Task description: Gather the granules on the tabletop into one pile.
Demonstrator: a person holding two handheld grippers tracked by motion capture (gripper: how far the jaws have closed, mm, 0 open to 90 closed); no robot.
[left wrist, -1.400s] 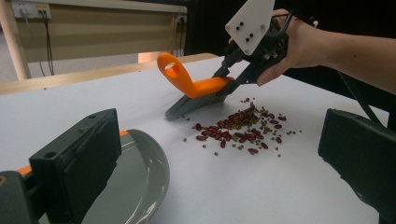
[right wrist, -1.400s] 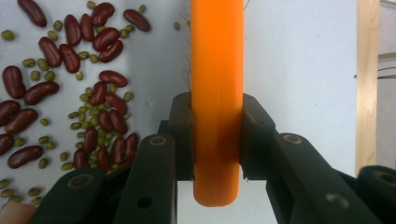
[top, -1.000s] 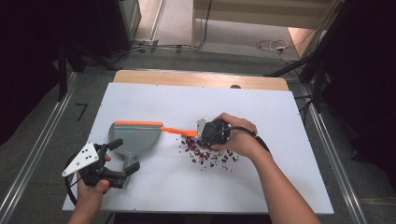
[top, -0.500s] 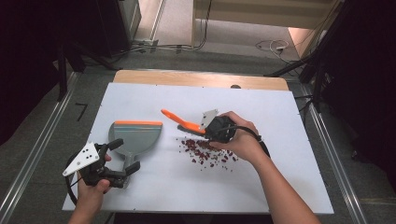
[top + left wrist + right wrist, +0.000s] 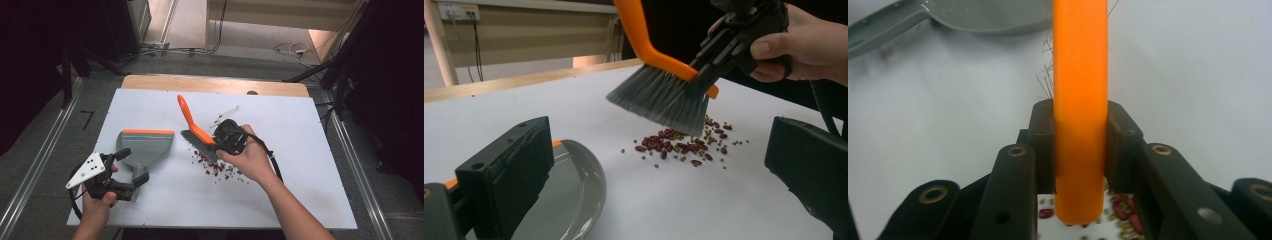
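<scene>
Since the earlier frames the right gripper [image 5: 223,141] has lifted and swung the brush [image 5: 198,135], so that its orange handle now points toward the far edge of the table [image 5: 310,200] rather than lying across the dustpan [image 5: 145,147]. The jaws are clamped tight on the brush's back, as the right gripper view shows, handle [image 5: 1080,100] running between them. The bristles [image 5: 659,102] hang just above the pile of beans [image 5: 684,146], which lies near the table's middle, on the side away from the dustpan. The left gripper [image 5: 132,165] straddles the dustpan's handle near the left front corner; whether its jaws press on it cannot be told. Judged next: lower the bristles behind the beans and sweep in short, flat strokes toward the pan's lip, keeping the pan steady.
</scene>
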